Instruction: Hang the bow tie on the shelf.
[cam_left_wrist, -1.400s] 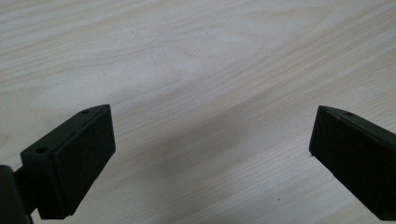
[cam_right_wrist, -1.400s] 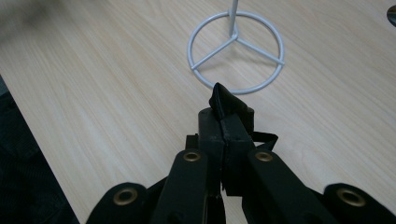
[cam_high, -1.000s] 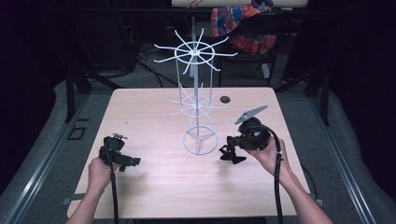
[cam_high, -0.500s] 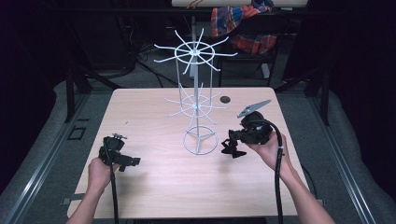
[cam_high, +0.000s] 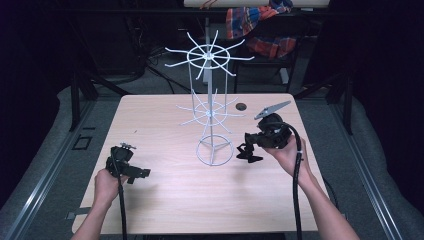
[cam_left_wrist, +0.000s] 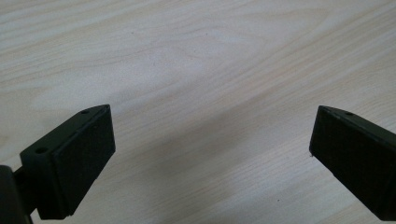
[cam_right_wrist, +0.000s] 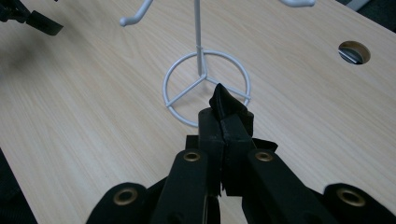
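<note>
A white wire rack with hooked arms stands mid-table on a ring base. Just right of that ring, my right gripper is held a little above the table and points down at the base. Its jaws are shut on a small crumpled black piece, perhaps cloth or strap, which sticks out past the tips. My left gripper rests low at the table's front left. Its jaws stand wide open over bare wood, with nothing between them.
The light wooden table has a round cable hole behind the right gripper. Dark floor and frame legs surround the table, and a plaid cloth hangs at the back. The rack's lower arms reach out over the middle.
The right hand has drifted slightly away from the person and a touch to the right, still shut on the black piece. The left gripper has stayed put.
</note>
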